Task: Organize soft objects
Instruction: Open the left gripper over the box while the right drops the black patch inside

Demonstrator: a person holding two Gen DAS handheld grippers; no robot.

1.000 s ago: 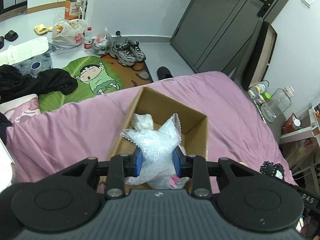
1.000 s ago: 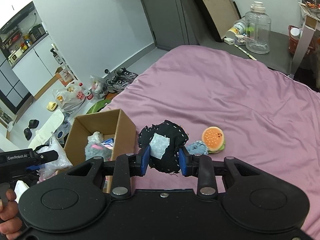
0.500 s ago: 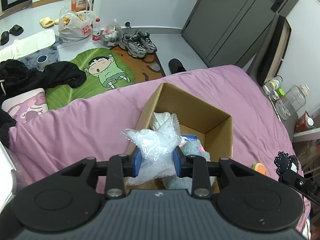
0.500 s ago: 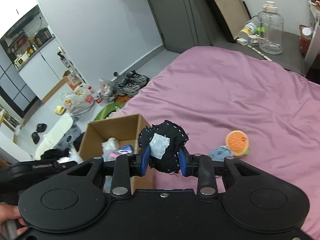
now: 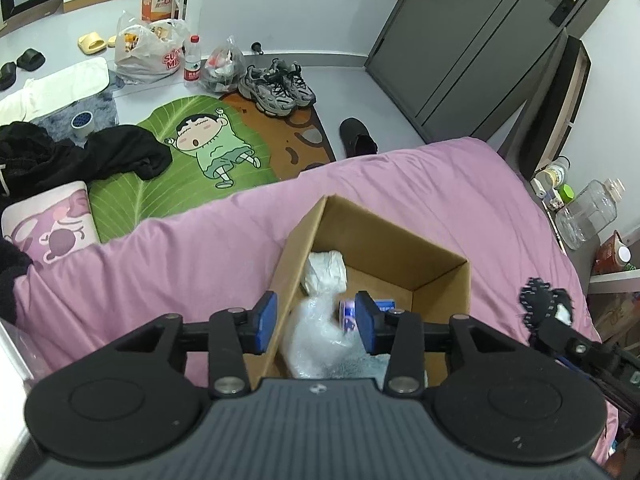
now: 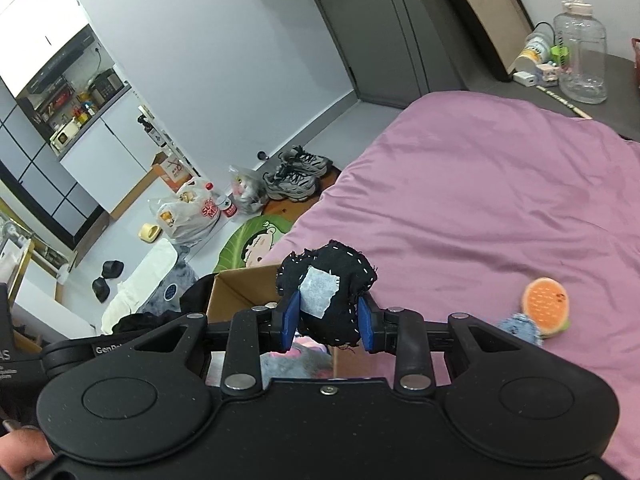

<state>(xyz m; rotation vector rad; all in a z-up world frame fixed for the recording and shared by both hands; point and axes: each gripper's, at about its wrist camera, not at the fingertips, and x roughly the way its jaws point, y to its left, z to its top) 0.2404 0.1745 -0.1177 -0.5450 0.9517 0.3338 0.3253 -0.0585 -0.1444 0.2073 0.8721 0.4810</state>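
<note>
Left wrist view only: cardboard box (image 5: 404, 248) interior, directly ahead of left gripper (image 5: 316, 322). Inside: clear plastic bag (image 5: 316, 336) below spread blue pads, white bundle (image 5: 326, 270) beyond it. Left gripper wide, holding nothing.

Right wrist view only: orange burger plush (image 6: 545, 305) and blue-grey plush (image 6: 519, 328) on pink bedsheet (image 6: 500, 200), right of right gripper (image 6: 329, 322).

Right gripper clamps black plush (image 6: 332, 300): rumpled, white dashed stitching along edges, white patch on front. Box corner just left and below it.

Pink bed (image 5: 420, 192) — grey floor (image 5: 340, 76)
</note>
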